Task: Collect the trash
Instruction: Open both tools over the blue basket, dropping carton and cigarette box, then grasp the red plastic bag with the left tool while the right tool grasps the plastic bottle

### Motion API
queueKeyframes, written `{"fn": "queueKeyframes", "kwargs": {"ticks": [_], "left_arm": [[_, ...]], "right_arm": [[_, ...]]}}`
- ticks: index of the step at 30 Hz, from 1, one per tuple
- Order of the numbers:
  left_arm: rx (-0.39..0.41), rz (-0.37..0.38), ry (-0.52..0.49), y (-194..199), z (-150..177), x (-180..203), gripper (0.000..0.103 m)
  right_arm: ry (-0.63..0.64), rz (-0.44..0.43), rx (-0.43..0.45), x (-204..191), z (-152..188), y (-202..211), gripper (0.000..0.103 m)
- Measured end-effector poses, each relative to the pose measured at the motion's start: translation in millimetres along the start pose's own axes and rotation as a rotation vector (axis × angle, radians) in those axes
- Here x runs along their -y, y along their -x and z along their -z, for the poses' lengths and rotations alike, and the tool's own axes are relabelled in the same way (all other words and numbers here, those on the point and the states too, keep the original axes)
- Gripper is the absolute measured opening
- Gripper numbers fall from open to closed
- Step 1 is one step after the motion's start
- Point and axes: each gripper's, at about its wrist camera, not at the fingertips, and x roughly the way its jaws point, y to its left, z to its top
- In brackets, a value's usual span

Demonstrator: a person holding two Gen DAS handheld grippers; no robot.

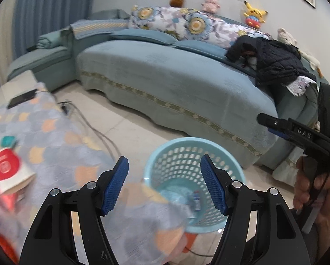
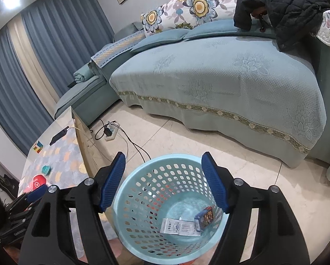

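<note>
Both hand-held grippers gape empty; perforated blue basket holds cartons.

Light-blue perforated plastic basket is set on the tiled floor, right of the blanket-covered low table, in front of the teal sofa. White flat carton and small blue box are lying inside, touching.
</note>
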Motion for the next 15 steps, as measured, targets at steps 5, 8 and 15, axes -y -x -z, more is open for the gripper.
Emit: {"fn": "queueKeyframes", "kwargs": {"ticks": [5,8,15], "left_arm": [[0.043,-0.066,-0.016,45,12,-14,0.082],[0.069,-0.109,-0.057,71,18,-17,0.091],[0.116,-0.270,-0.114,125,37,-32,0.095]], "right_arm": [[0.037,0.050,0.029,-14,1,6,0.070],[0.061,0.074,0.058,-26,2,12,0.073],[0.099,0.104,0.107,-52,5,28,0.080]]}}
